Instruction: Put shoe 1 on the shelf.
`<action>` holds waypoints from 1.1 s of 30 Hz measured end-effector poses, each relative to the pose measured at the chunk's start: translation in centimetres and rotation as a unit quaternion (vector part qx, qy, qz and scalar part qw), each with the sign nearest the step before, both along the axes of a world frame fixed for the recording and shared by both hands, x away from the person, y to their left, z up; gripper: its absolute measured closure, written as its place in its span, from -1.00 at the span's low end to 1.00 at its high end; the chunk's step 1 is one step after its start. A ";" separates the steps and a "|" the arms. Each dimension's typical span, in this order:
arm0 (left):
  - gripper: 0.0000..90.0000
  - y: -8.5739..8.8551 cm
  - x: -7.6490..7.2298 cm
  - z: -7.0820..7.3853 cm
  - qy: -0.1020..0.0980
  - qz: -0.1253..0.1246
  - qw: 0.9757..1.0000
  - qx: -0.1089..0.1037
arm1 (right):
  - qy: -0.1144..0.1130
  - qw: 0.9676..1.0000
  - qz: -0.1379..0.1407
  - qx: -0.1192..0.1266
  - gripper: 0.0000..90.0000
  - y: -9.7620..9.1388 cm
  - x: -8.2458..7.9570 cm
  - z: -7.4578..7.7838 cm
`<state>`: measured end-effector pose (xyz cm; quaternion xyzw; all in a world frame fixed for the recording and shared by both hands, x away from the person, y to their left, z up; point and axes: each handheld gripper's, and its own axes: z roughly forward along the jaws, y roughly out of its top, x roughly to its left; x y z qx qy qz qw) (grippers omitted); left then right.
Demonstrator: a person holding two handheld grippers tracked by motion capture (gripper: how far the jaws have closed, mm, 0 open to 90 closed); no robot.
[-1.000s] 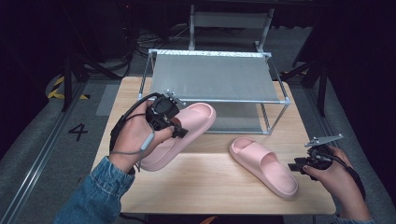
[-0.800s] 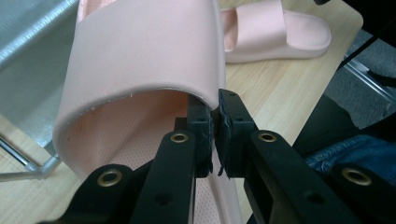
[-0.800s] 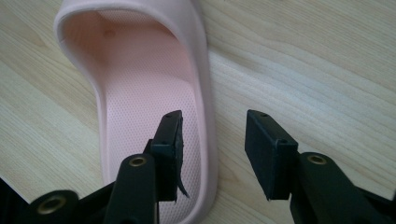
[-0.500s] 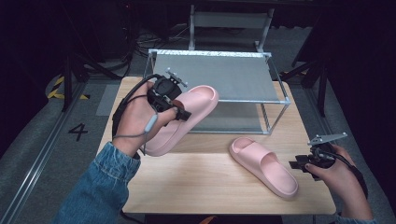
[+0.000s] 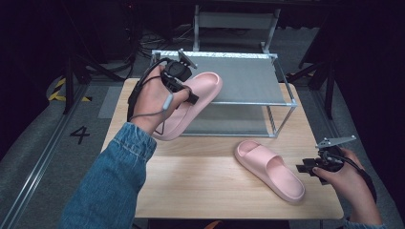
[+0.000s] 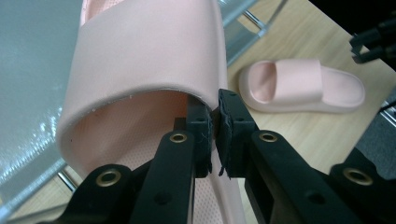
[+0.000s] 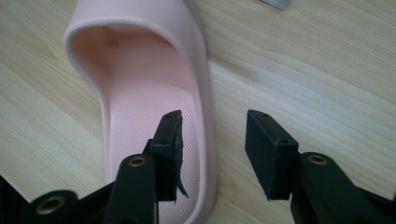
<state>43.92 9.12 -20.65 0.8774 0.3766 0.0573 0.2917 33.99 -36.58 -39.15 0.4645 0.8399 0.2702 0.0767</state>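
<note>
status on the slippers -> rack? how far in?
Done: nothing is on the rack yet. In hand: the left tongs are shut on the strap edge of one pink slipper, held up at the rack's front left. Left: seat that slipper on a shelf. The second slipper lies on the table; the right tongs are open around its side wall, not gripping.

Matt pink foam slippers [image 5: 191,102] – smooth straps, dimpled insoles – on a pale wood-grain table [image 5: 200,186].
</note>
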 end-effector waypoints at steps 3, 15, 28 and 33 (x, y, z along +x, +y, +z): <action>0.87 -0.2 1.0 -0.2 0.002 0.012 1.000 0.001 | 0.001 1.000 -0.002 0.001 0.28 -0.1 -0.1 -0.1; 0.86 -1.3 4.1 -0.5 0.008 0.070 0.997 0.016 | 0.003 1.000 -0.006 0.001 0.28 -0.5 -0.4 -0.3; 0.80 -2.7 5.9 -1.4 0.010 0.084 0.996 0.040 | 0.002 1.000 -0.015 0.003 0.27 -1.1 -1.0 -0.3; 0.45 -2.7 5.4 -1.4 0.000 0.083 0.996 0.029 | 0.001 1.000 -0.016 0.004 0.25 -1.1 -1.0 -0.3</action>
